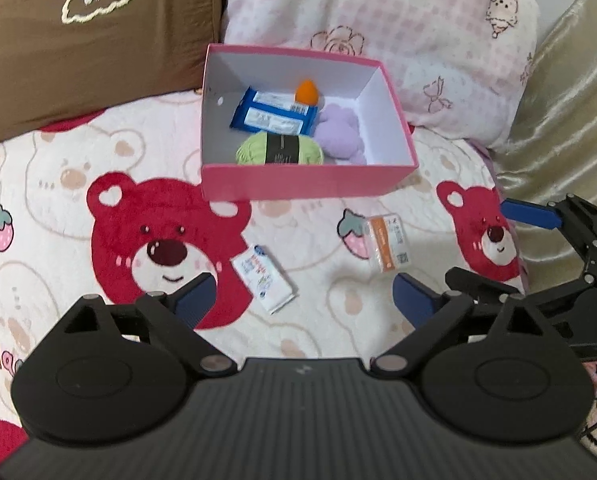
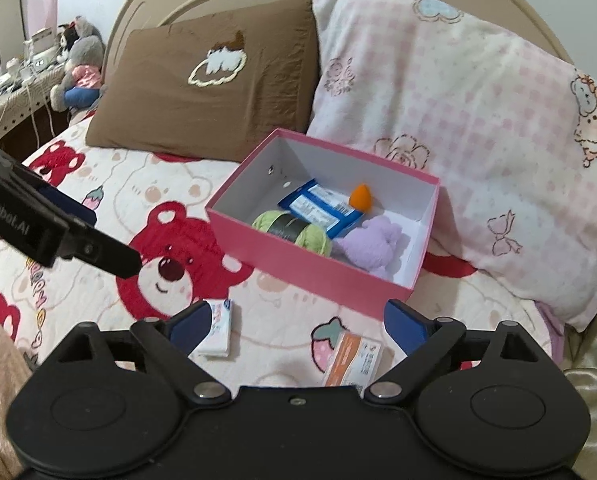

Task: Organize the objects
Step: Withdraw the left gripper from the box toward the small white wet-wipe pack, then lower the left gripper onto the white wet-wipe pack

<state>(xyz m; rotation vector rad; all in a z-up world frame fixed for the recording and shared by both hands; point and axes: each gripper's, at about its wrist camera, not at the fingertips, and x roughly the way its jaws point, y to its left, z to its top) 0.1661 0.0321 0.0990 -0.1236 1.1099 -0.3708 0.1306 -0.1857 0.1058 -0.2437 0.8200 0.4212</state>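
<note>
Both your left claw (image 1: pixel 302 300) and right claw (image 2: pixel 296 326) gape empty; the white tissue pack (image 1: pixel 265 278) looks light and squashy, so pinch its long sides.

Bedspread (image 1: pixel 318 332) bare before two packets, pink box (image 1: pixel 306 184) and pillows (image 1: pixel 398 20) blocking beyond

The pink box (image 1: pixel 306 182) is viewed steeply from above and head-on by the left wrist camera, from near its front wall. From the right wrist camera the same pink box (image 2: pixel 298 268) is seen corner-on, from its front right. Both pillows behind it are shared.
</note>
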